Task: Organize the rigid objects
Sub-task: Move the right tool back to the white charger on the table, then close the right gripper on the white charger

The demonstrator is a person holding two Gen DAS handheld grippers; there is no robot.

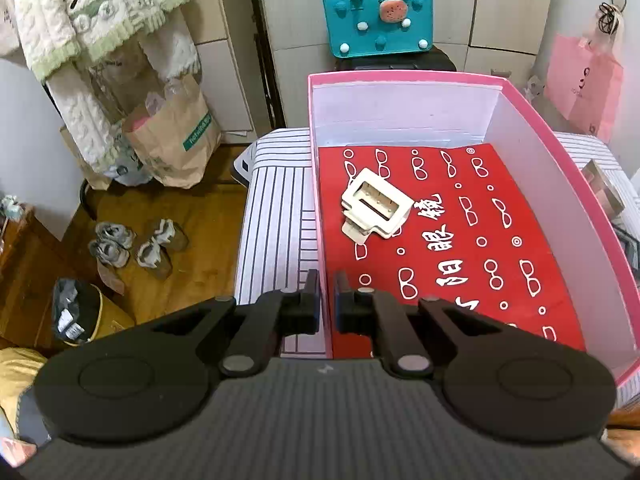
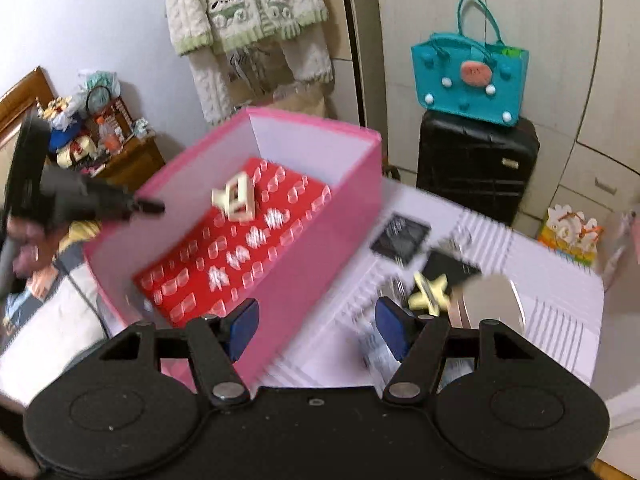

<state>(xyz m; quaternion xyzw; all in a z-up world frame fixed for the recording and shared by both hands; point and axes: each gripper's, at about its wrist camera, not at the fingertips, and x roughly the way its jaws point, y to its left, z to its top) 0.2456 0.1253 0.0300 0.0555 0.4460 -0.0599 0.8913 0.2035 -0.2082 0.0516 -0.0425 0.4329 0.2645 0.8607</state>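
A pink box [image 1: 400, 78] stands on a striped cover [image 1: 276, 208]. Its floor is lined with a red sheet printed with white glasses [image 1: 460, 248], and a cream hair claw [image 1: 376, 206] lies on that. My left gripper [image 1: 327, 292] is shut on the box's left wall, one finger inside and one outside. In the blurred right wrist view it shows at the box's [image 2: 312, 248] left rim as the left gripper [image 2: 154, 206]. My right gripper [image 2: 316, 320] is open and holds nothing, above the box's near right corner. A yellow hair claw [image 2: 430, 292] lies on the cover to its right.
Two black squares [image 2: 400, 236] [image 2: 452, 268] and a round silvery disc [image 2: 494, 304] lie on the cover near the yellow claw. Behind stands a black suitcase [image 2: 476, 168] with a teal bag [image 2: 468, 80] on top. Shoes [image 1: 136, 244] and paper bags [image 1: 176, 136] sit on the floor at left.
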